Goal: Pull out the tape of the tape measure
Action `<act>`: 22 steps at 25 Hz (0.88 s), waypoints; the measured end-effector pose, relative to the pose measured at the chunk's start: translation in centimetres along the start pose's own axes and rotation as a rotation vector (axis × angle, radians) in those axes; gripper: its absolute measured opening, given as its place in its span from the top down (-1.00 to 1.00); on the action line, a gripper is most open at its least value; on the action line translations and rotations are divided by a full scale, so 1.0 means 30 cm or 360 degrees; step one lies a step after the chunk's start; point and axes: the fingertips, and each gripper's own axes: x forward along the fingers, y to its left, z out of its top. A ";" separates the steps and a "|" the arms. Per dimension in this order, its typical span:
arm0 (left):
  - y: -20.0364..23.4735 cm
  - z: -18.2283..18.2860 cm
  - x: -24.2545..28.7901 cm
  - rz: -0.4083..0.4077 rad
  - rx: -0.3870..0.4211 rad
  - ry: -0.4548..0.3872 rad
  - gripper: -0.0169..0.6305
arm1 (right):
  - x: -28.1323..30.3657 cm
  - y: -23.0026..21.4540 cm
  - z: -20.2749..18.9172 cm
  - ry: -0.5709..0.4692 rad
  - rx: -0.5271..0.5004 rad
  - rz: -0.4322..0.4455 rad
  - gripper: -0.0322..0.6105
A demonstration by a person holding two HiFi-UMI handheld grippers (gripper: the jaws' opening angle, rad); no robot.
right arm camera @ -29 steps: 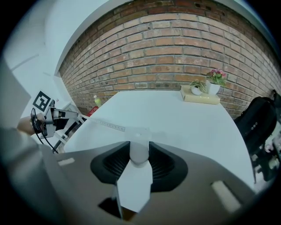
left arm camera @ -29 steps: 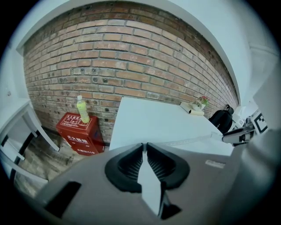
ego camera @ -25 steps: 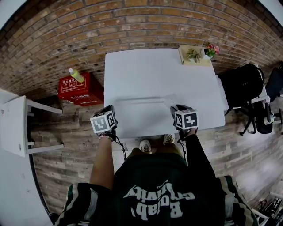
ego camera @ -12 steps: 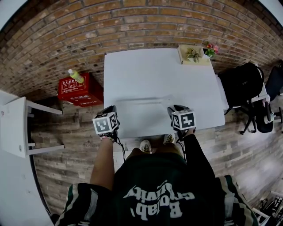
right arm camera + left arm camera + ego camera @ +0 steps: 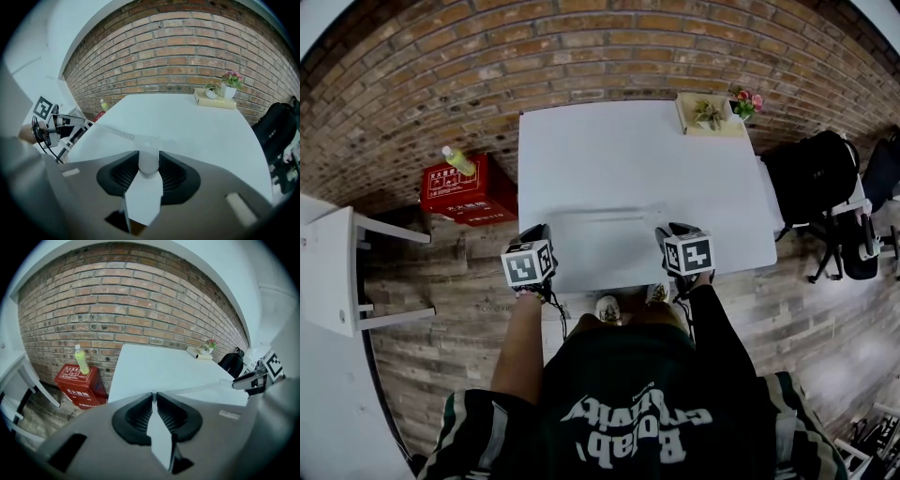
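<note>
Your left gripper [image 5: 541,231] pinches the tape [image 5: 117,132], stretched left-right over the tabletop [image 5: 628,150]. Your right gripper [image 5: 668,230] clamps the white case [image 5: 148,161]. The red box's [image 5: 469,192] print is illegible.

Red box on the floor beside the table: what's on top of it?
A yellow-green bottle stands upright on the red box. The box is closed, so its contents cannot be seen.

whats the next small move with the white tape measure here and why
Probably ease the left gripper a little farther from the right gripper, above the white table. Its jaws pinch the end of the thin white tape, the right jaws clamp the white tape measure case, and only a short span shows between them.
</note>
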 end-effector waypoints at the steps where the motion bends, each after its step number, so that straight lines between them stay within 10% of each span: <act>1: -0.001 -0.012 0.004 0.0008 0.0009 0.0013 0.82 | 0.007 -0.001 -0.012 0.0017 -0.0002 -0.0004 0.44; 22: -0.003 -0.254 0.112 0.0004 0.0132 0.0277 0.81 | 0.178 0.018 -0.226 0.0312 -0.0036 -0.0005 0.44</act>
